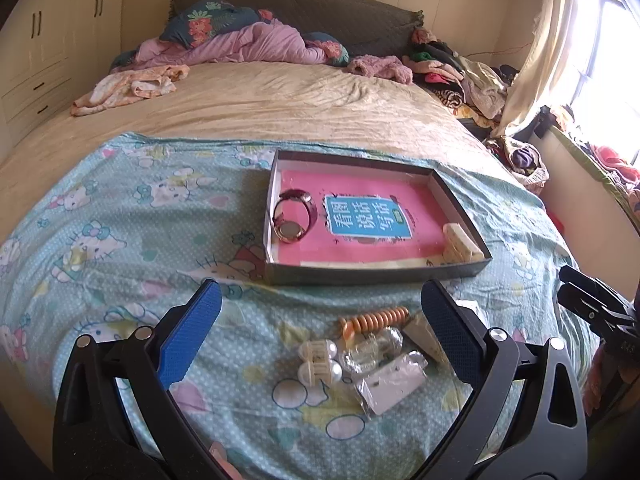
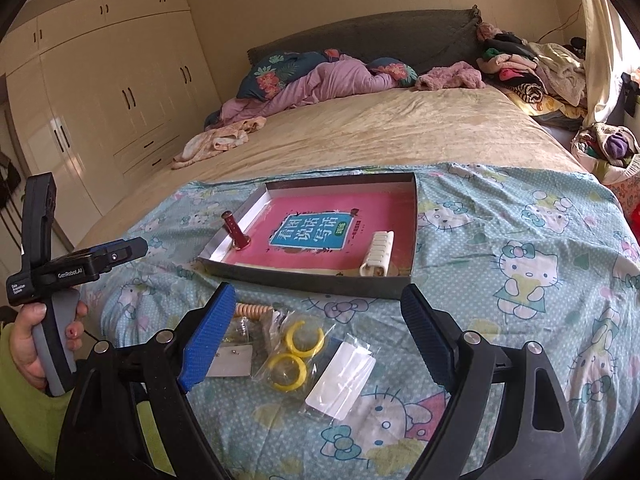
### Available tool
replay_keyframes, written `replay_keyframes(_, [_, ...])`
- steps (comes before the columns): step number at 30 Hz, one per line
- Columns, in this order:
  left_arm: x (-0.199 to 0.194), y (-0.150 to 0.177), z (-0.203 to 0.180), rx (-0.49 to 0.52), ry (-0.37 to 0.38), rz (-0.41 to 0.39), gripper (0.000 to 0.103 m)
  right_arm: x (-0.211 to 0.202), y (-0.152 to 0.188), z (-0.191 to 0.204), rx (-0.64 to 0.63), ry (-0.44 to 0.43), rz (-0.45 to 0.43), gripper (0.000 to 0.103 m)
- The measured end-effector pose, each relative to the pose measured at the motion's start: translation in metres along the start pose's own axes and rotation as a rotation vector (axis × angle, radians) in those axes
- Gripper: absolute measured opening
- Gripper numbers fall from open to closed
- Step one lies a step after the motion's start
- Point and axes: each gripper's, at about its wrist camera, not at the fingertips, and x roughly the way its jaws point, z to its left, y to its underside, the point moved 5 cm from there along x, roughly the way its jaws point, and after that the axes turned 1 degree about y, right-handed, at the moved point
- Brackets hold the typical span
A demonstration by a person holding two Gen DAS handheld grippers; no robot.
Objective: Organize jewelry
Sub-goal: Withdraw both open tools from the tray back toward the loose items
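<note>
Spread over the near end of a bed, a pale blue cartoon-cat blanket [image 1: 120, 240] carried all the jewelry. Nearest the left gripper [image 1: 320, 312], whose blue-padded jaws stood wide apart with nothing between the pads, lay a loose cluster: two white pearl-ended hair clips [image 1: 318, 362], a crumpled clear bag [image 1: 372, 350] with something shiny inside, and a flat white card in plastic [image 1: 390, 388]. Just beyond them sat an orange spiral hair tie [image 1: 374, 320].

From the right wrist camera, the right gripper [image 2: 316, 312] likewise had its jaws well apart and gripped nothing. Below it on the blanket lay a clear bag holding two yellow rings [image 2: 294, 354], with a white flat packet [image 2: 340, 380] just beside it on the right. A hand [image 2: 36, 340] in a yellow-green sleeve held the left gripper's handle at the left edge of that view.

Farther on rested a shallow dark tray [image 1: 372, 274] with a pink book [image 1: 360, 216] as its floor. A wine-red watch [image 1: 294, 216] lay in its left part, and a cream comb-like hair clip [image 1: 462, 242] lay against its right wall.

Beyond the blanket stretched a beige bedspread [image 1: 300, 96], then a rumpled pink quilt [image 1: 248, 44] and floral pillows against a grey headboard [image 1: 320, 8]. Piled clothes [image 1: 460, 76] filled the far right corner near a sunlit curtain [image 1: 540, 48], and cream wardrobes [image 2: 100, 100] lined the left wall.
</note>
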Motion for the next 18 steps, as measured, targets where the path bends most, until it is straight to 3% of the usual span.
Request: replay_keyframes(18, [0.010, 0.037, 0.005, -0.004, -0.040, 0.060, 0.093, 0.008, 0.028, 0.002, 0.009, 0.002, 0.077, 0.083])
